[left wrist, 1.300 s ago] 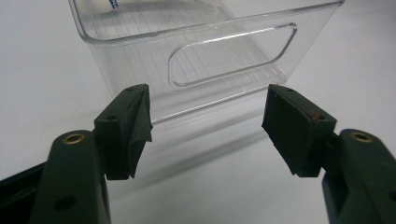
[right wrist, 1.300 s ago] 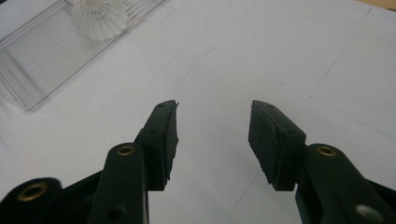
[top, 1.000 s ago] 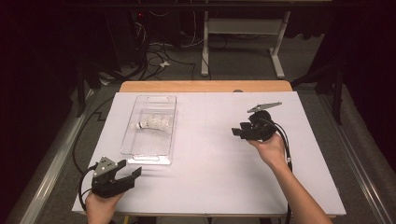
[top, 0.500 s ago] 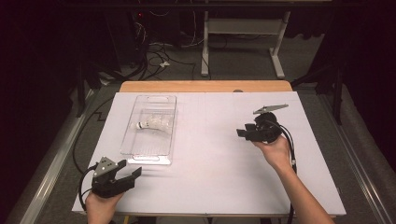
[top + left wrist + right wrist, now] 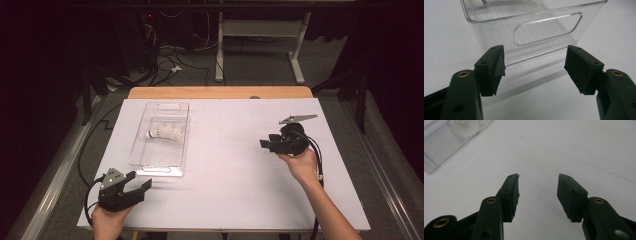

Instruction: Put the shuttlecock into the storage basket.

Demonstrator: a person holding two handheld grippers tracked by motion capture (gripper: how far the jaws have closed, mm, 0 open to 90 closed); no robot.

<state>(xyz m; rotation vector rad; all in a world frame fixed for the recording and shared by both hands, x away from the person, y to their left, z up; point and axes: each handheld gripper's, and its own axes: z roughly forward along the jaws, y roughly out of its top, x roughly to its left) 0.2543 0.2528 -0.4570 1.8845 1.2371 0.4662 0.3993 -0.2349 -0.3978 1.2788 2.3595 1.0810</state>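
Table was white, faint grid lines on it, wood strip at the far edge. Room behind was dark: cables on the floor, a white stand past the table.

Clear bin sat just ahead of my left gripper; its near wall with the handle slot lay right beyond my left fingers, apart from them, not touching. Shuttlecock lay on its side inside the bin, toward the far half, well ahead of the left fingers and far off to the side of my right ones.

Left jaws stood wide apart, holding nothing. My right gripper hung over bare table, jaws parted too, right fingers empty, shuttlecock up at the far corner of that gripper's view.

Step looked like a reach for the bin or the shuttlecock. To do it well I'd judge: come over the near wall, not into it, since the clear plastic slides easily; pinch the shuttlecock at the cork, not the skirt, which would crush.
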